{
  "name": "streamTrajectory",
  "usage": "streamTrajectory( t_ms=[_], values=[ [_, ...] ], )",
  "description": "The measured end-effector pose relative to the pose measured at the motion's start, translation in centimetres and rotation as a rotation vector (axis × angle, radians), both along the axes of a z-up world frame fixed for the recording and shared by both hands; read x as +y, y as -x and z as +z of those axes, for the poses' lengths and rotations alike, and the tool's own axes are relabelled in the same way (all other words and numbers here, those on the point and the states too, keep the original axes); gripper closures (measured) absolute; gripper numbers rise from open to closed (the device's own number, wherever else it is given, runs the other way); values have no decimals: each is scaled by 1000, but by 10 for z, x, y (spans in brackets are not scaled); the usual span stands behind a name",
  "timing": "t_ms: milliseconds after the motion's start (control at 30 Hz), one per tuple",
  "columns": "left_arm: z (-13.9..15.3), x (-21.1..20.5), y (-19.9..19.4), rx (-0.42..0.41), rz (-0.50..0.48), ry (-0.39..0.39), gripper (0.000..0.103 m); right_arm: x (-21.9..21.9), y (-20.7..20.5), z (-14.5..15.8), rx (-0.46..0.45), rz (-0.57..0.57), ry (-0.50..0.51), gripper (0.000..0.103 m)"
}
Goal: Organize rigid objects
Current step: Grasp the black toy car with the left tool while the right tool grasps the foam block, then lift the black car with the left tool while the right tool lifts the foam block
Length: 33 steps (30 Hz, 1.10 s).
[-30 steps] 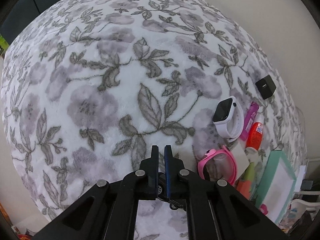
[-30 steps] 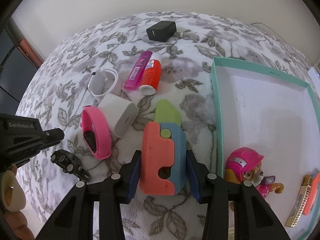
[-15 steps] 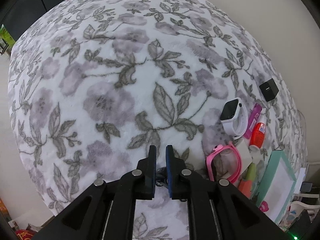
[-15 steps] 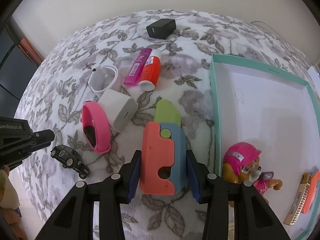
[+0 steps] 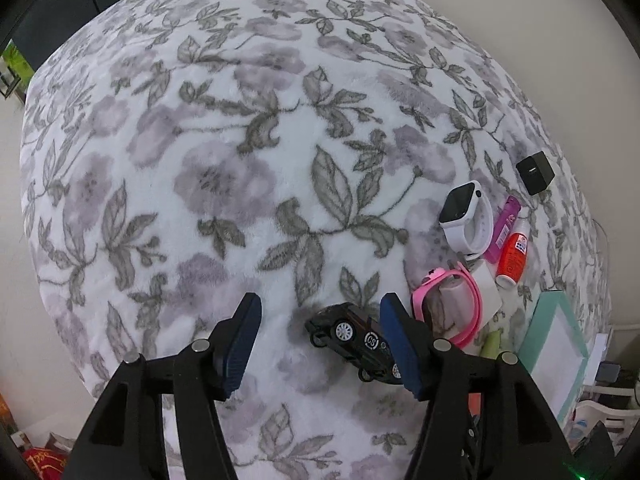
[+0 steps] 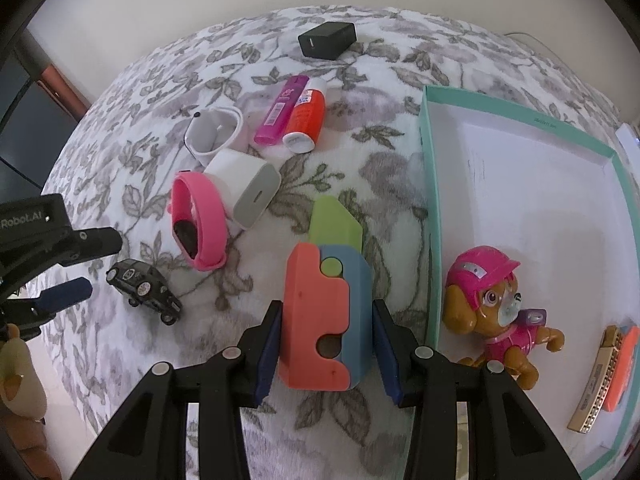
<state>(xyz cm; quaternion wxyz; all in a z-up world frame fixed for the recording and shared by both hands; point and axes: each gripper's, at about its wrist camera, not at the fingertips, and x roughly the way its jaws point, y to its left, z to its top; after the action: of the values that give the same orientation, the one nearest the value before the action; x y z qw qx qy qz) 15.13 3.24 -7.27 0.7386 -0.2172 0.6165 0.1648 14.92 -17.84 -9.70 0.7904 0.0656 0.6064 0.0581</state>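
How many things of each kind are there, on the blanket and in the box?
Watches: 2, white watch, pink watch.
Chargers: 2, black charger, white charger.
Tubes: 2, magenta tube, orange tube.
Toys: 4, car, dog, block toy, harmonica.
Total: 10.

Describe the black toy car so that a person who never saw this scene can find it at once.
On the floral blanket, left of the teal box, small objects lie in a cluster. The black toy car sits apart at the cluster's near left edge, beside the pink watch. Only it has wheels.
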Motion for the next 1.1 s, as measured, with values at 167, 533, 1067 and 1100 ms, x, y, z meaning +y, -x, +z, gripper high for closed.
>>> streamTrajectory(
  t_ms=[167,533,1067,1100],
  values=[
    [-6,1,6,31,21,6,39,-1,0,0,5,0,-10,58],
    [-24,-25,11,102,-80,7,39,1,-2,-1,5,8,-7,58],
    [-24,-52,4,124,-168,-82,54,4,-4,-2,-9,46,24,57],
    [-24,-55,1,123,-167,-87,56,4,-4,-2,-11,49,28,58]
  ],
)
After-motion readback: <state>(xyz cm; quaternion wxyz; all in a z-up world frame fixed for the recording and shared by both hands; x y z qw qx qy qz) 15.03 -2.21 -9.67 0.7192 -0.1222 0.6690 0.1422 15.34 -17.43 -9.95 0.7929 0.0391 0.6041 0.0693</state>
